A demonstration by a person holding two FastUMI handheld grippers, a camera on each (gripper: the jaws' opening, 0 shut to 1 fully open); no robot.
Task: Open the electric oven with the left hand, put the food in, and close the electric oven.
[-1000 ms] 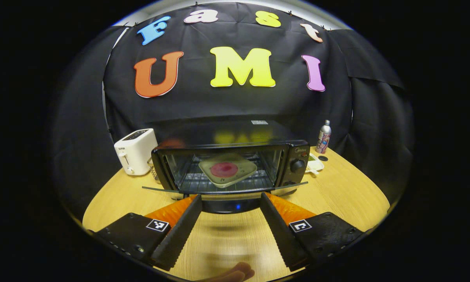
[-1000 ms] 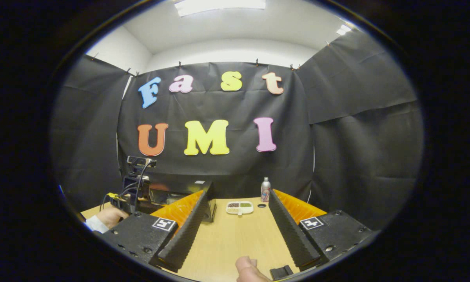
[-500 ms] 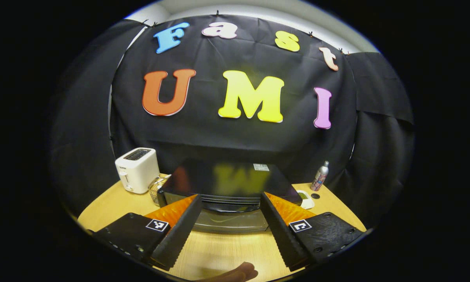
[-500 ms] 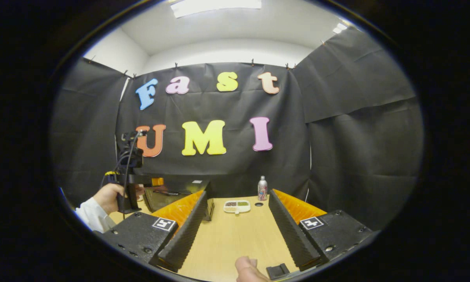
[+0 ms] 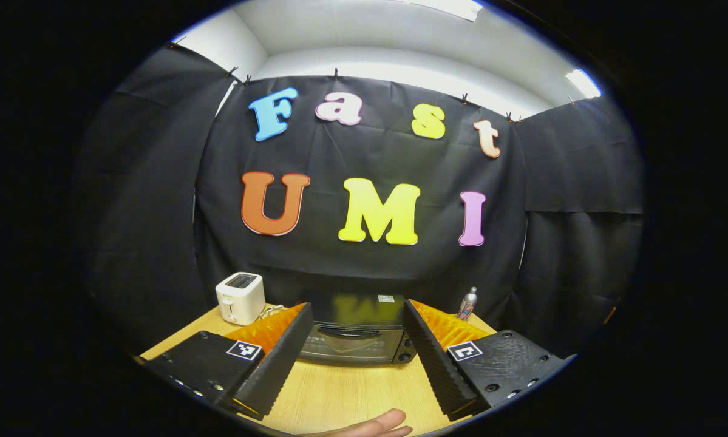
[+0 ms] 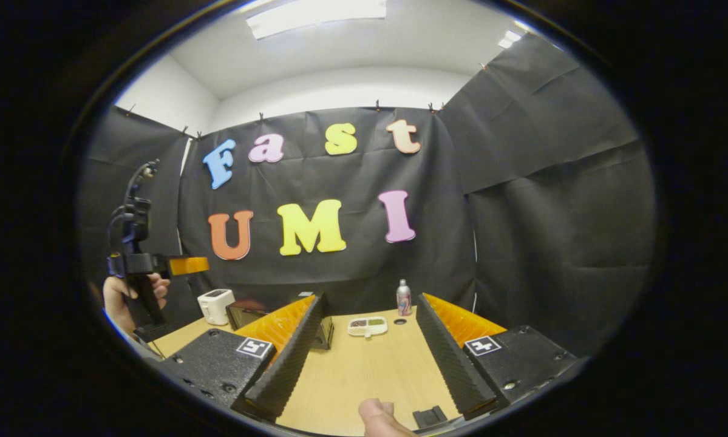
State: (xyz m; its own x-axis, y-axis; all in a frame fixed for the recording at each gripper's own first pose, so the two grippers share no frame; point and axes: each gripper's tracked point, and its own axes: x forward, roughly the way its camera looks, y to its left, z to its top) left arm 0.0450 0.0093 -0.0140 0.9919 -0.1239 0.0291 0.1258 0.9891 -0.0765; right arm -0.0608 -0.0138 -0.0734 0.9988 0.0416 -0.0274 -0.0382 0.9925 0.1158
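Note:
The black electric oven [image 5: 353, 341] stands on the wooden table [image 5: 339, 394] with its glass door shut. What lies behind the glass is too dim to make out. My left gripper [image 5: 356, 308] is open and holds nothing, well back from the oven and above it. In the right gripper view a hand holds that left gripper [image 6: 184, 265] high at the far left, above the oven [image 6: 244, 312]. My right gripper [image 6: 371, 298] is open over the table [image 6: 364, 364], to the right of the oven, with nothing between its fingers.
A white toaster [image 5: 240, 297] stands left of the oven, and a small bottle [image 5: 467, 303] to its right by the wall. In the right gripper view a divided dish [image 6: 368, 326] lies ahead, with the bottle [image 6: 404, 297] behind it. A thumb [image 6: 376, 417] shows at the bottom.
The oven door has gone from open, with the plate of food on the rack, to shut. My left gripper has risen and drawn back from the oven. The right gripper barely moved.

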